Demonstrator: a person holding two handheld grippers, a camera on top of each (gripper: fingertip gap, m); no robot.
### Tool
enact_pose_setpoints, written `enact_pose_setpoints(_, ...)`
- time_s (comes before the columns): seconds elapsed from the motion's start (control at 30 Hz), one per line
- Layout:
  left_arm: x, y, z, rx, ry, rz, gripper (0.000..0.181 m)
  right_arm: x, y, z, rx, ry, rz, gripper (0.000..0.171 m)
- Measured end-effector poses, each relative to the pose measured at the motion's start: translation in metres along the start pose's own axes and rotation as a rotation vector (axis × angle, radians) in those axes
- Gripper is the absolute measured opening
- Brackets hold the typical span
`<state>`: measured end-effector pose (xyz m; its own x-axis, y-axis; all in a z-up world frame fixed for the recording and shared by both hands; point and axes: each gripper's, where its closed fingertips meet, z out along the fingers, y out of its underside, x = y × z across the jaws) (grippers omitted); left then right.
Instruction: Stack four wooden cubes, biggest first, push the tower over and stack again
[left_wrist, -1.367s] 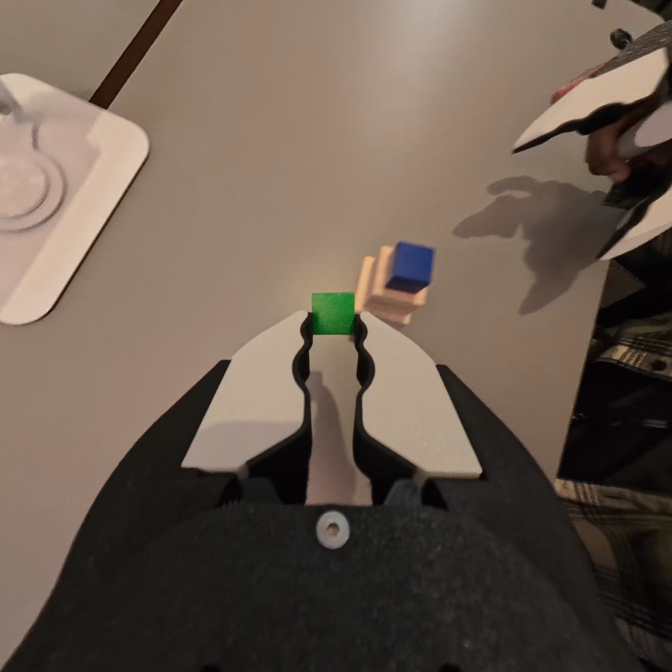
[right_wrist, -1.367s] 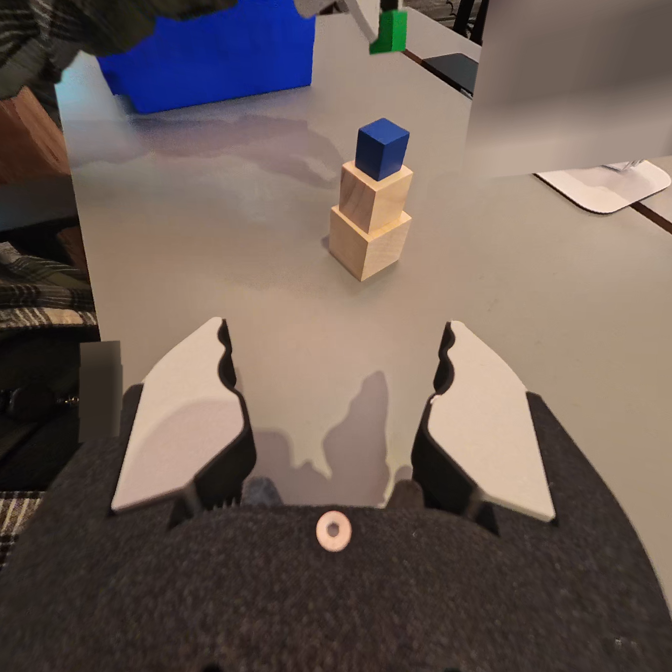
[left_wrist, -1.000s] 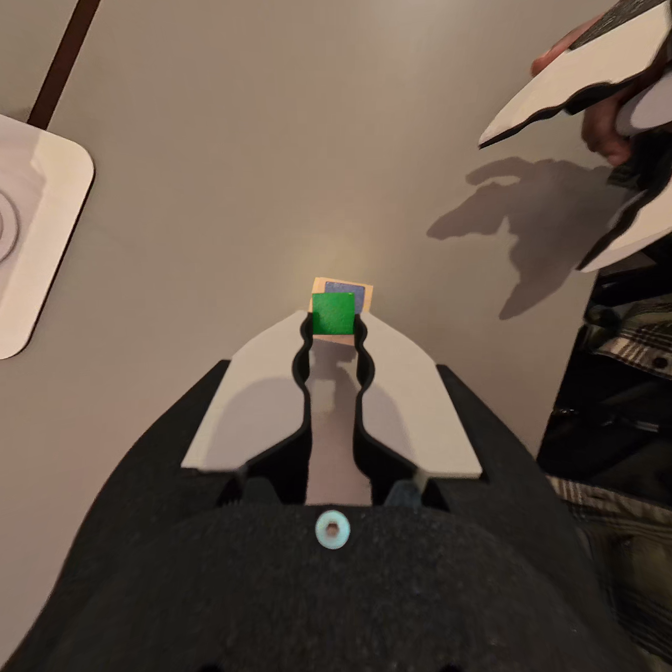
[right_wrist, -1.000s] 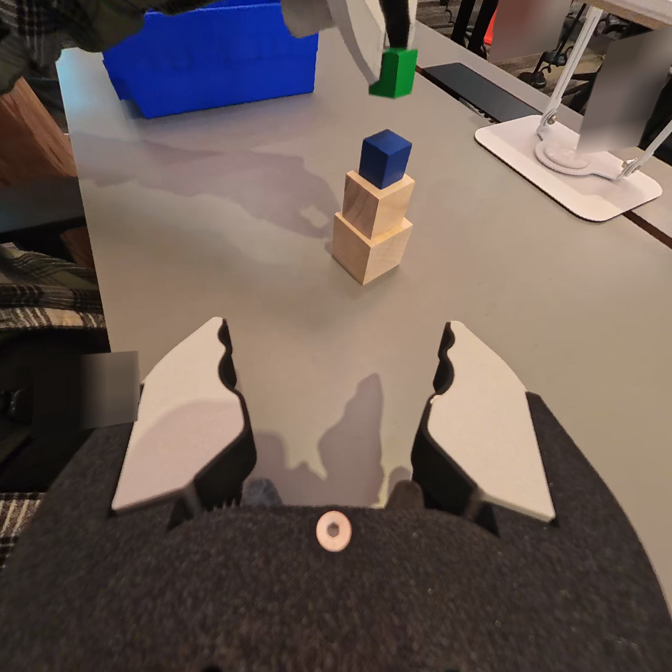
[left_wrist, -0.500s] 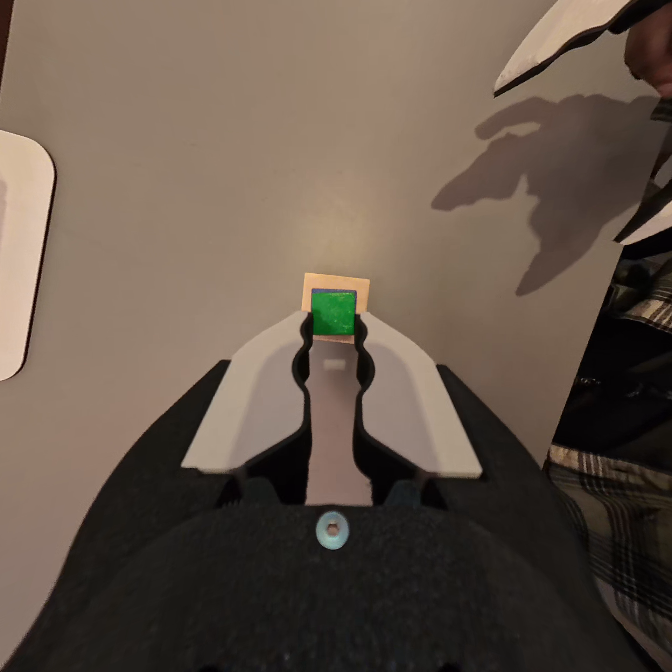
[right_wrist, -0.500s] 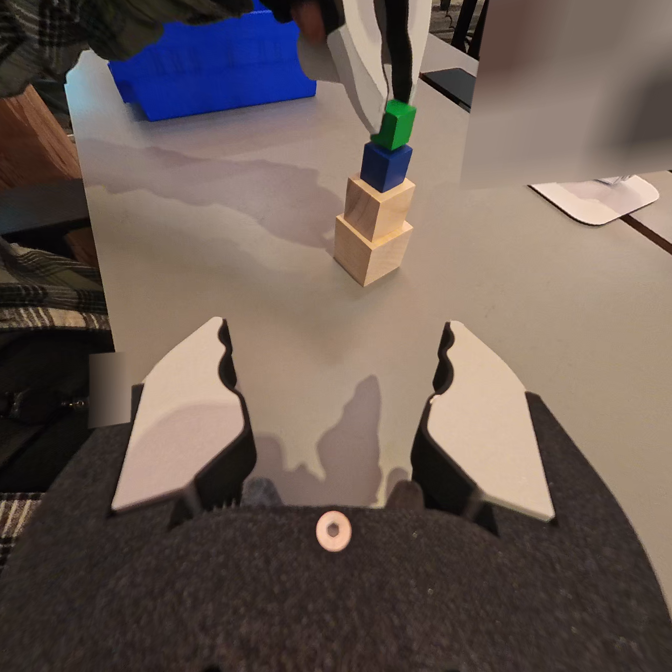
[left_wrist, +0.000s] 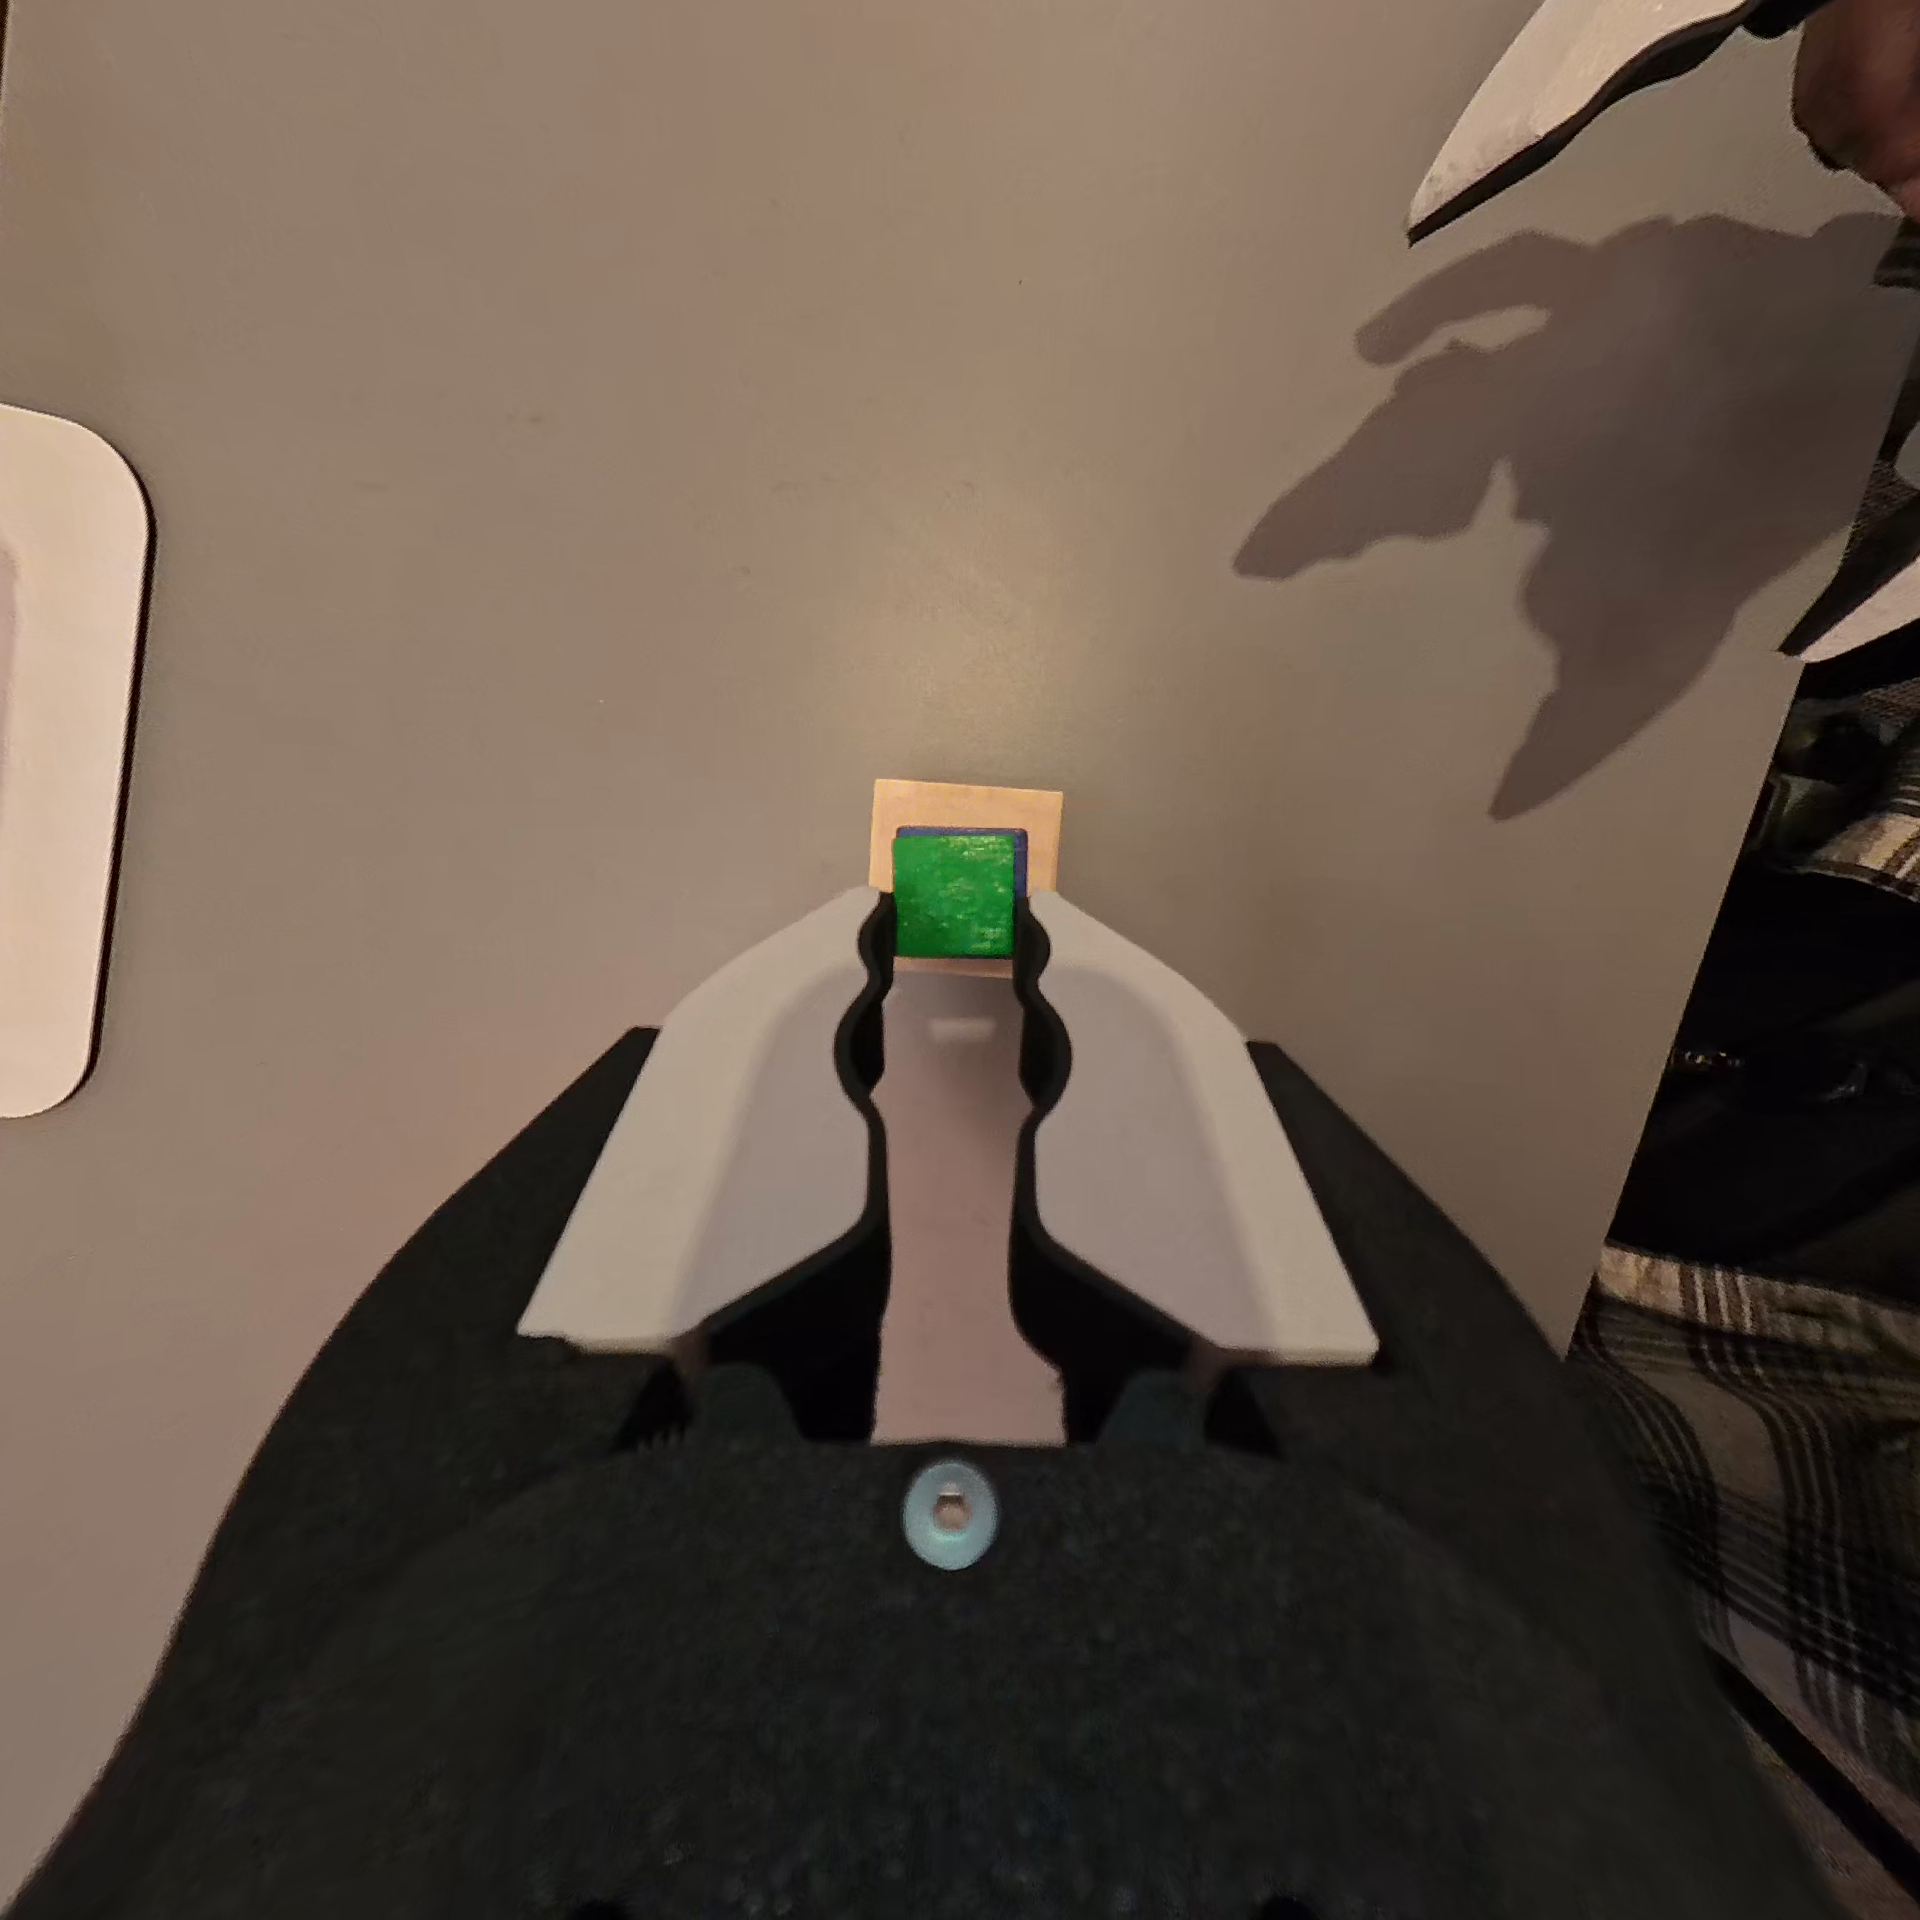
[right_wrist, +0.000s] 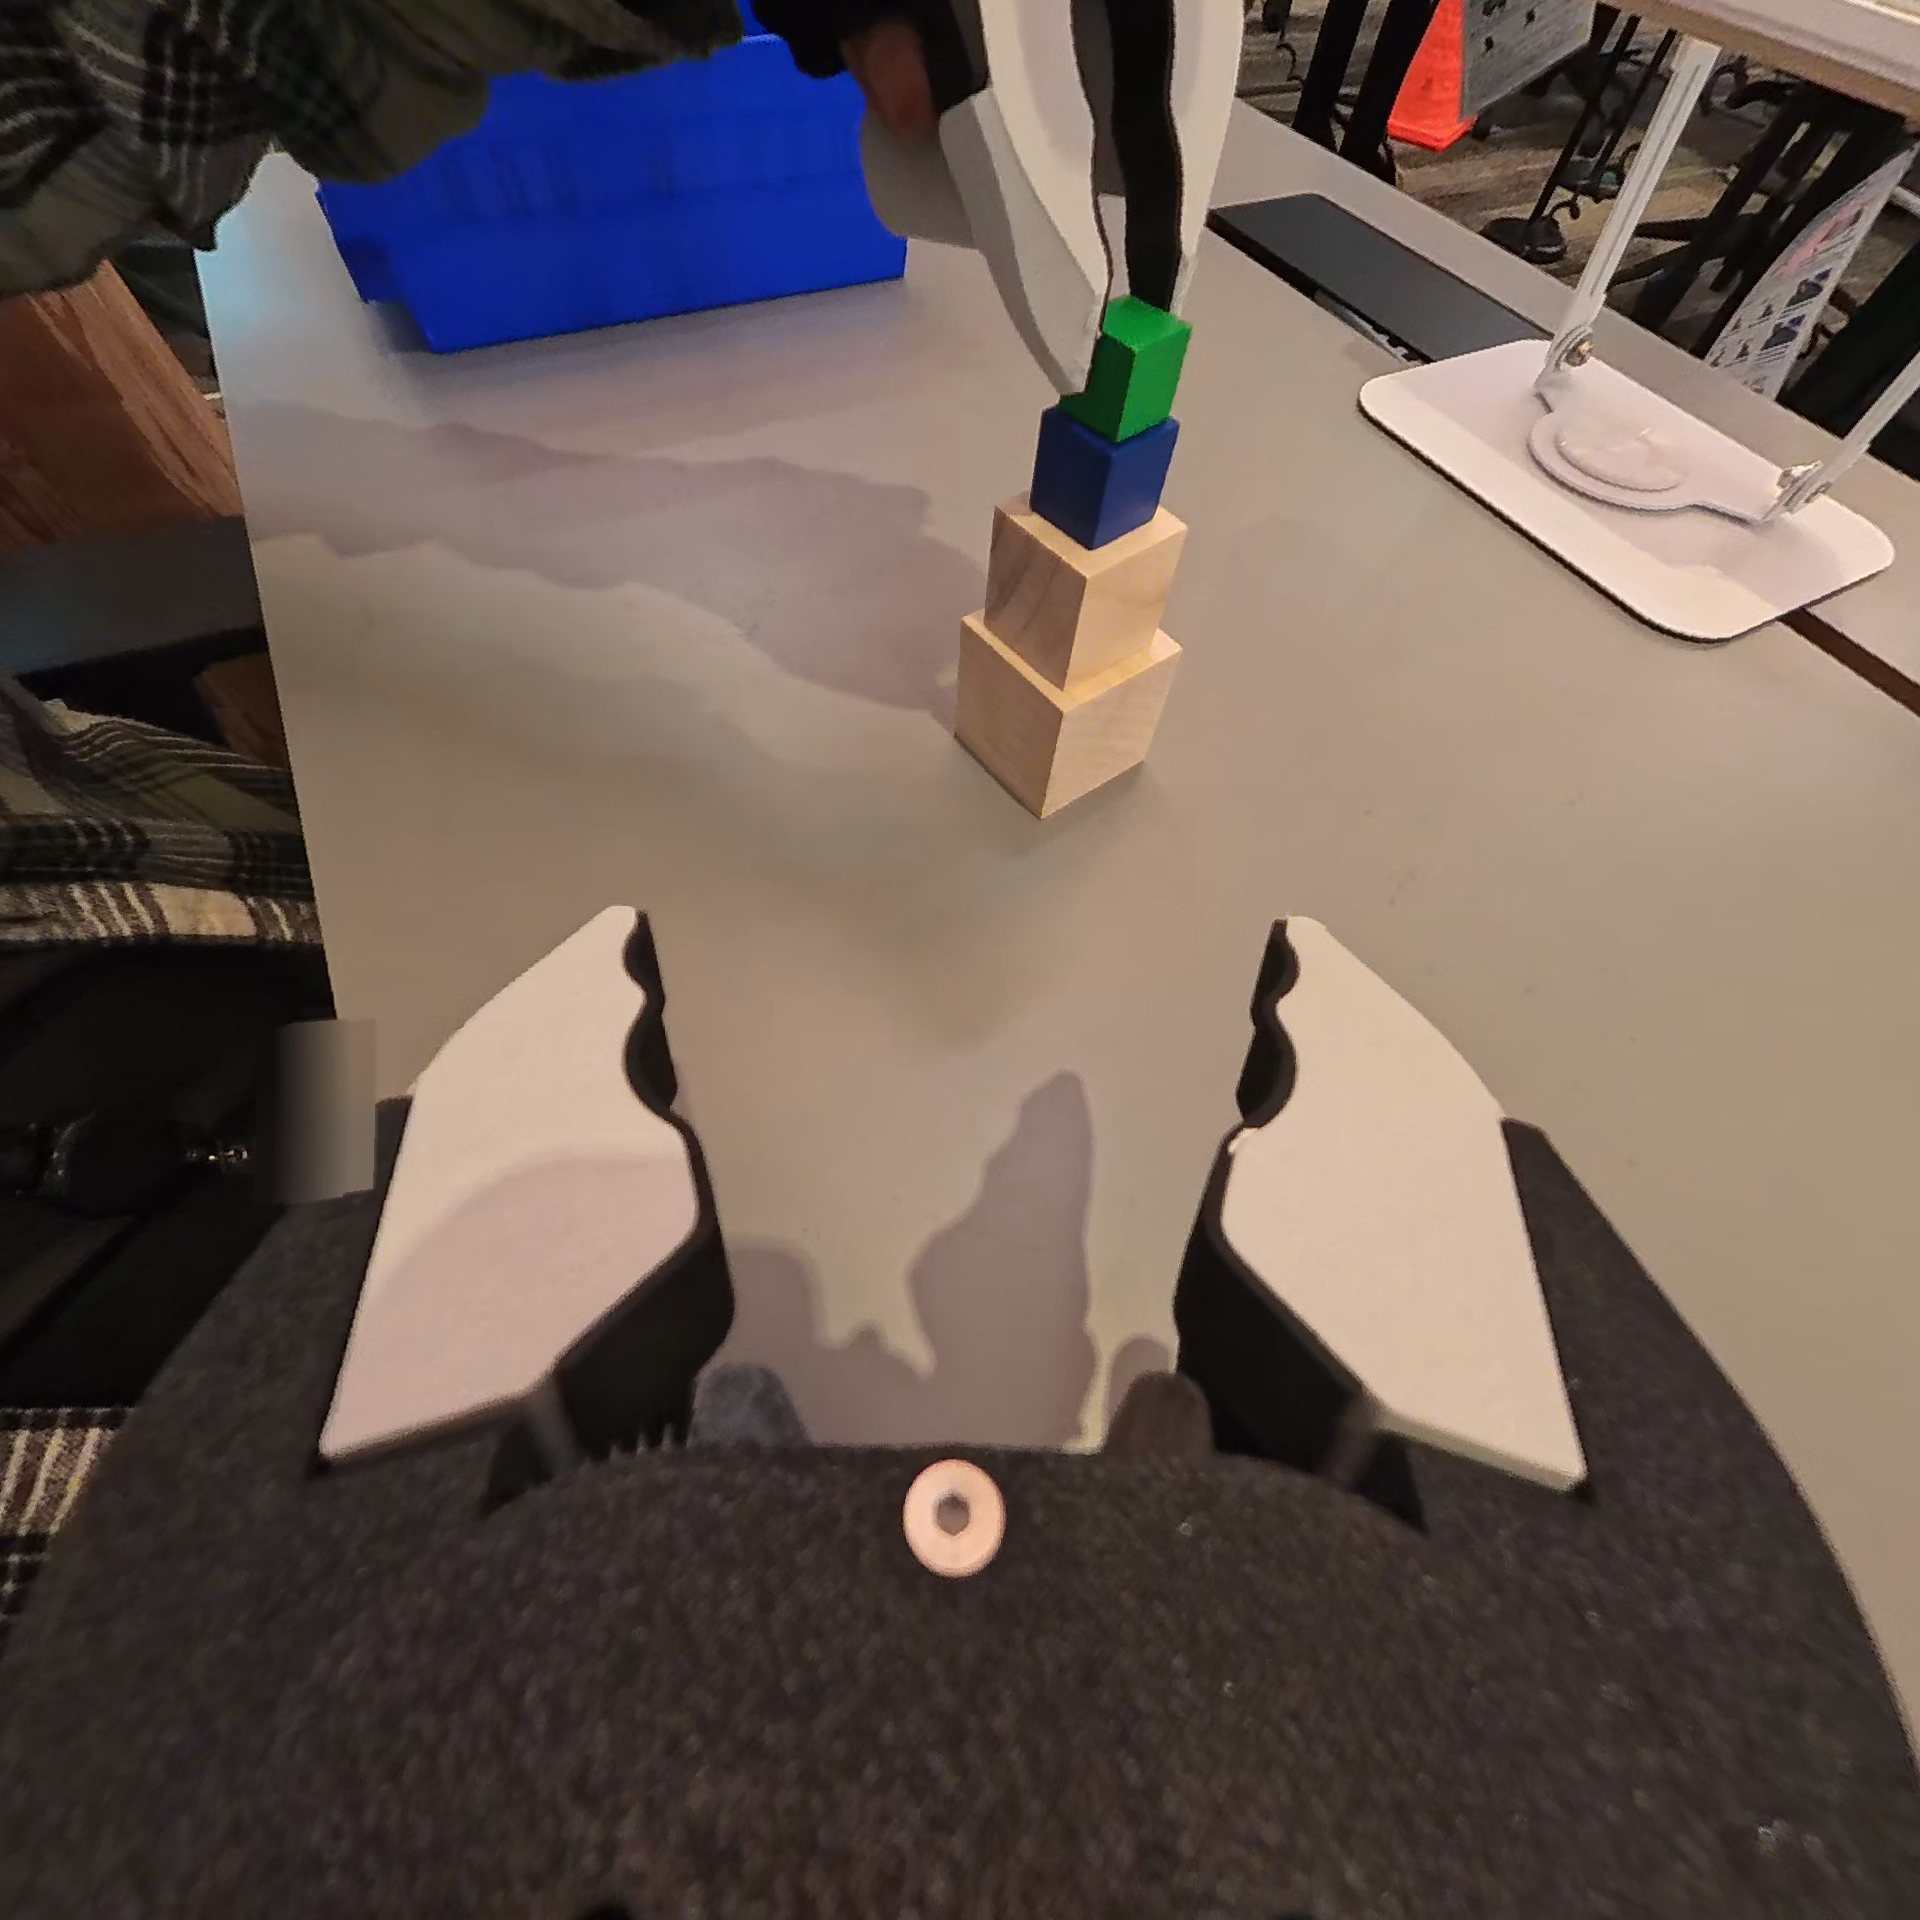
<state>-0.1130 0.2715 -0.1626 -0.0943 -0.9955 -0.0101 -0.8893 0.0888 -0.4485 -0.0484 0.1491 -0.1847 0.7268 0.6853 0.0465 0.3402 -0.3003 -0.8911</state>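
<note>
A tower stands on the grey table (right_wrist: 1455, 935): a large plain wooden cube (right_wrist: 1070, 727) at the bottom, a smaller plain cube (right_wrist: 1086, 592) on it, then a blue cube (right_wrist: 1101, 478). My left gripper (left_wrist: 954, 904) points straight down and is shut on the small green cube (left_wrist: 954, 896), which rests on or just above the blue cube; in the right wrist view the green cube (right_wrist: 1132, 369) sits between the left gripper's fingers (right_wrist: 1039, 301). My right gripper (right_wrist: 961, 997) is open and empty, low over the table in front of the tower.
A blue bin (right_wrist: 623, 239) stands at the table's far end. A white lamp base (right_wrist: 1621, 488) lies at the right, with a black flat device (right_wrist: 1361, 270) behind it. A person's plaid sleeve (right_wrist: 208, 94) reaches in from the upper left. The tips of one gripper are about 15 cm away from the tips of the other.
My left gripper has come down with the green cube from well above the tower onto the blue cube and centred it. The right gripper has stayed open in place.
</note>
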Motion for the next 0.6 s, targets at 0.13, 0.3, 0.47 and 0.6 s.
enact_pose_setpoints(0.13, 0.001, -0.002, 0.000, 0.003, 0.005, 0.008, 0.024, 0.000, 0.000, 0.001, -0.002, 0.002, 0.000, 0.108)
enact_pose_setpoints(0.3, -0.001, -0.002, -0.005, 0.014, 0.000, -0.003, 0.029, 0.001, 0.000, 0.000, 0.001, 0.005, 0.002, 0.109)
enact_pose_setpoints(0.47, -0.011, 0.004, -0.022, 0.037, -0.060, -0.034, 0.042, 0.002, 0.001, 0.000, 0.000, 0.008, 0.006, 0.109)
enact_pose_setpoints(0.6, -0.016, 0.011, -0.051, 0.203, -0.169, -0.102, 0.064, 0.007, 0.004, -0.002, -0.007, 0.027, 0.015, 0.109)
